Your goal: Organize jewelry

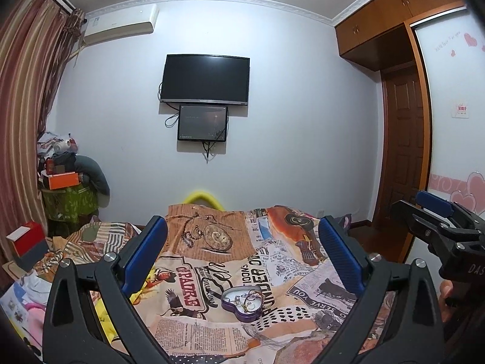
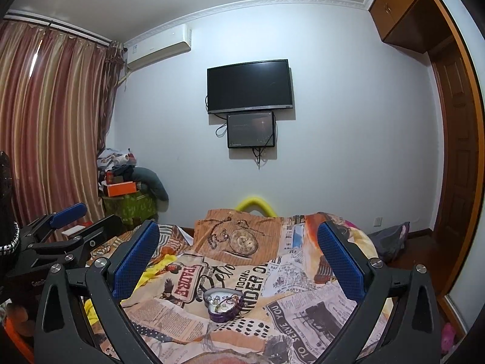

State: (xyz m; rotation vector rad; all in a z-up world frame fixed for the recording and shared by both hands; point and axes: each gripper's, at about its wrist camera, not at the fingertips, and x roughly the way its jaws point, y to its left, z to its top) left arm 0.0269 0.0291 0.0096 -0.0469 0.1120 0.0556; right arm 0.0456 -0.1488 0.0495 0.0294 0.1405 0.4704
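Bedroom walls in pale white frame a bed spread with a newspaper-and-pocket-watch print quilt point(image 1: 212, 273), and on that quilt, near its front edge, sits a small purple heart-shaped tin point(image 1: 241, 303) holding a tangle of jewelry point(image 1: 247, 300).

The pieces look like thin rings and fine chain: light, slippery, easily snagged on one another, and likely to spill if the tin tips on the soft bedding. My judgement is that a single loop is best pinched at its free edge, or the tin gripped across its rigid wall instead of its contents. Wide padded fingers will struggle with anything lying flat on the white lining.

Exactly how many pieces there are, and whether they are knotted together, is too small to tell; the tin's near wall hides part of its floor.

Both tools hover above the quilt, well apart from the tin. The left gripper point(image 1: 242, 257) has its blue pads spread wide with nothing between them; the right gripper point(image 2: 238, 259) is likewise splayed and empty. A black wall-mounted television point(image 1: 205, 79) hangs beyond.
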